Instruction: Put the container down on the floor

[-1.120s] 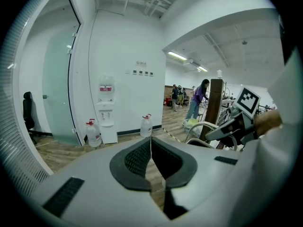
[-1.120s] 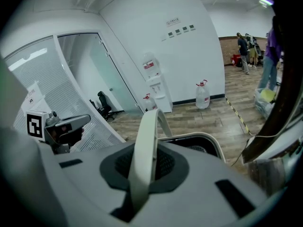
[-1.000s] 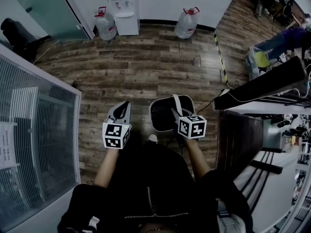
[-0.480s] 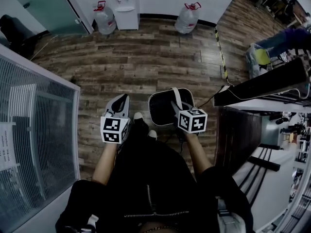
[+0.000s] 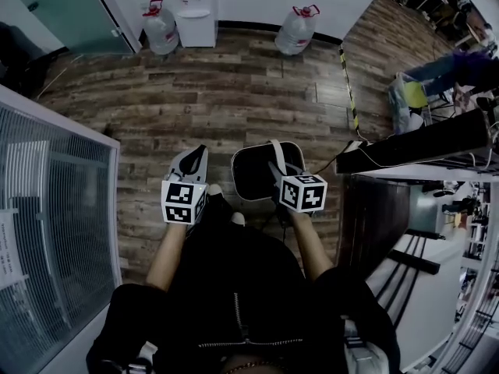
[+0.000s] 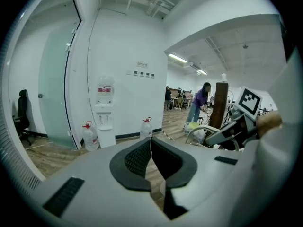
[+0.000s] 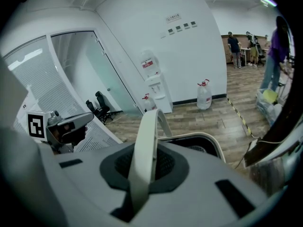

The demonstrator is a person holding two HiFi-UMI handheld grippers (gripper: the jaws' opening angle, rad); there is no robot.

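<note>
- A wood-plank floor (image 5: 234,100) is seen from above, bounded by a white wall at which a water dispenser (image 5: 191,6) stands between two large water bottles (image 5: 160,31) (image 5: 299,28).
- A slatted glass partition (image 5: 47,209) is seen at the left, and a dark desk edge (image 5: 421,142) at the right.
- The container (image 5: 253,176), a dark bin with a pale rim, is found just ahead of the person's legs, beside the desk edge.
- Its pale arched handle (image 7: 144,141) is raised upright over the opening.
- Whether the container's base is touching the floor cannot be told.
- The right gripper (image 7: 143,167) is clenched on the handle, which is pinched between its dark pads.
- The left gripper (image 6: 151,150) is held just left of the container, apart from it, with the jaws pressed together at the tips and nothing caught between them.
- A person in a purple top (image 7: 274,46) is seen standing far back in the room.
</note>
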